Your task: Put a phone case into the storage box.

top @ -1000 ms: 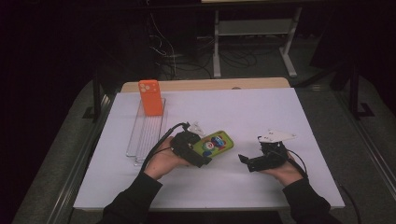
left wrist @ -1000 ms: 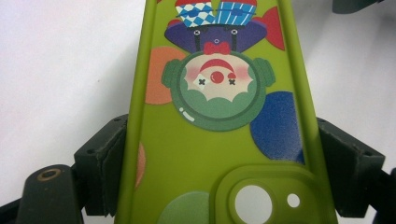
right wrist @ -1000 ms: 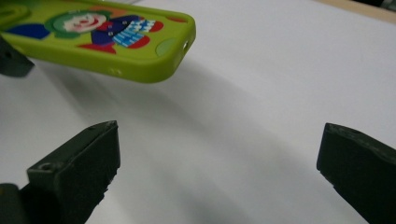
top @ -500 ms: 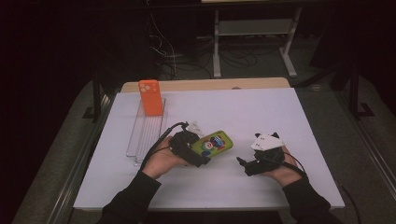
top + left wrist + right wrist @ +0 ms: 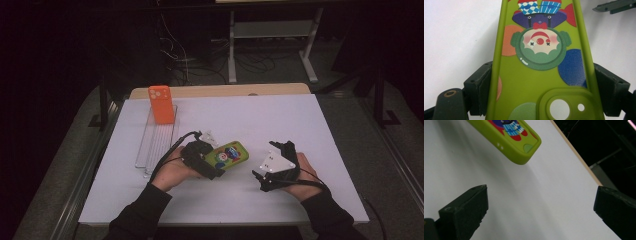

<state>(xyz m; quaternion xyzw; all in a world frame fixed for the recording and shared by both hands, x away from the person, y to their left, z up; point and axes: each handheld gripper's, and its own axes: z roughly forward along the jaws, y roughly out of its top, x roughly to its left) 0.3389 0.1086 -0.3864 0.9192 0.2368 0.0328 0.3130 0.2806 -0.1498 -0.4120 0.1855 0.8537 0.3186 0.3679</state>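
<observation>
Green phone case (image 5: 230, 155) with the clown print is the piece I have in hand: my left gripper (image 5: 206, 161) has its jaws pinching it across the two long edges near the camera cut-out, as the left gripper view shows plainly (image 5: 541, 75). It sits just above the white table (image 5: 300, 125), near the front middle, its free end pointing toward my right gripper (image 5: 272, 172). That one has its jaws spread wide with nothing between them, and in the right gripper view the case's far end (image 5: 516, 142) hangs a little ahead of them.

I judge the pick-up done and the placing still to come. The clear slotted rack (image 5: 156, 142) lies well apart to the left, and the orange phone case (image 5: 161, 104) stands upright at its far end; the rest of its slots look bare. If the green one belongs there too, I have yet to carry it over, perhaps after passing it between hands.
</observation>
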